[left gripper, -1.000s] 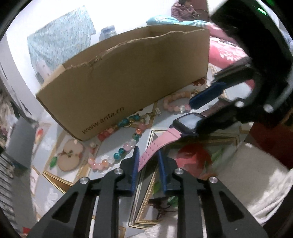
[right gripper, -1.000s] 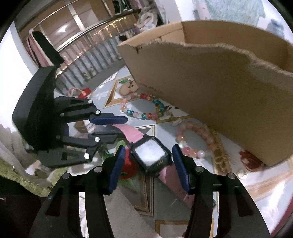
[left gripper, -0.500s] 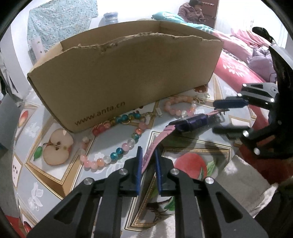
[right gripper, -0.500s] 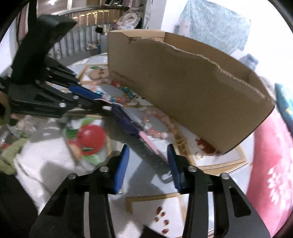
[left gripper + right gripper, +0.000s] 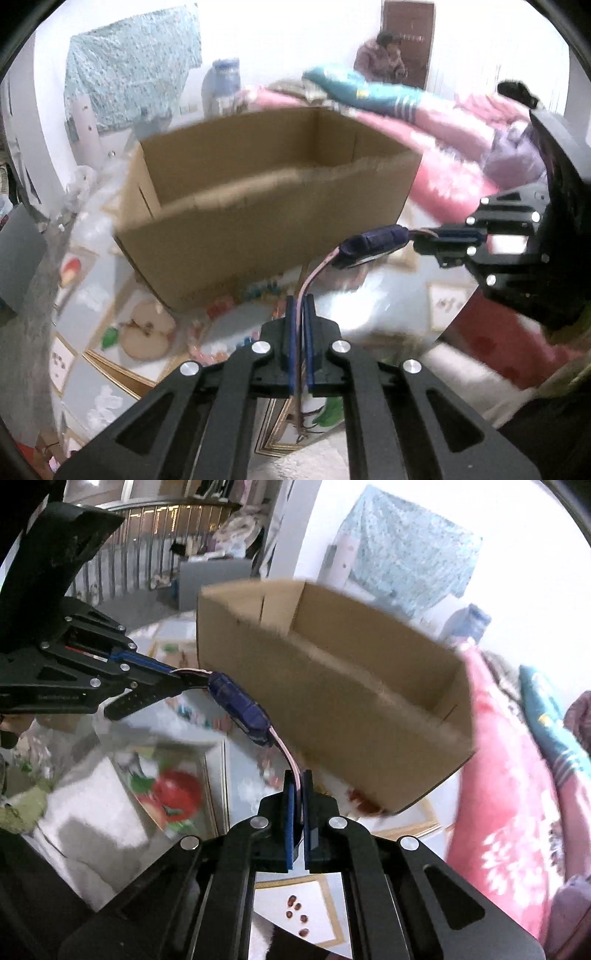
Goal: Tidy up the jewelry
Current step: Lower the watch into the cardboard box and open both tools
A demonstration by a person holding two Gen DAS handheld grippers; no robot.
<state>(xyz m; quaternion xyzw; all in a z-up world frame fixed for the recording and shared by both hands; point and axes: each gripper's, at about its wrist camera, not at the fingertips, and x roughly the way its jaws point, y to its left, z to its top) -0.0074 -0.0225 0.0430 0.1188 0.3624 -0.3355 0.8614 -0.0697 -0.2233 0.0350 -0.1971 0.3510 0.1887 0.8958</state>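
A watch with a dark blue case (image 5: 373, 242) (image 5: 240, 705) and a pink strap (image 5: 314, 277) (image 5: 286, 755) hangs in the air between my two grippers, in front of the open cardboard box (image 5: 266, 221) (image 5: 332, 701). My left gripper (image 5: 300, 300) (image 5: 184, 677) is closing tight on one end of the strap, pads pressed against it. My right gripper (image 5: 297, 775) (image 5: 448, 236) is closing on the other strap end, which sits pinched between its pads. Bead bracelets (image 5: 221, 308) lie blurred on the table below the box's near wall.
The table (image 5: 92, 295) wears a fruit-print cloth, with a white towel (image 5: 461, 365) at its near edge. Pink bedding (image 5: 517, 775) lies to the right of the box. A person (image 5: 380, 55) sits far back by a door. A railing (image 5: 147, 565) runs behind on the left.
Both grippers have risen and lifted the watch off the table. The right gripper's wide jaws have closed on the strap. The box's inside now shows from above.
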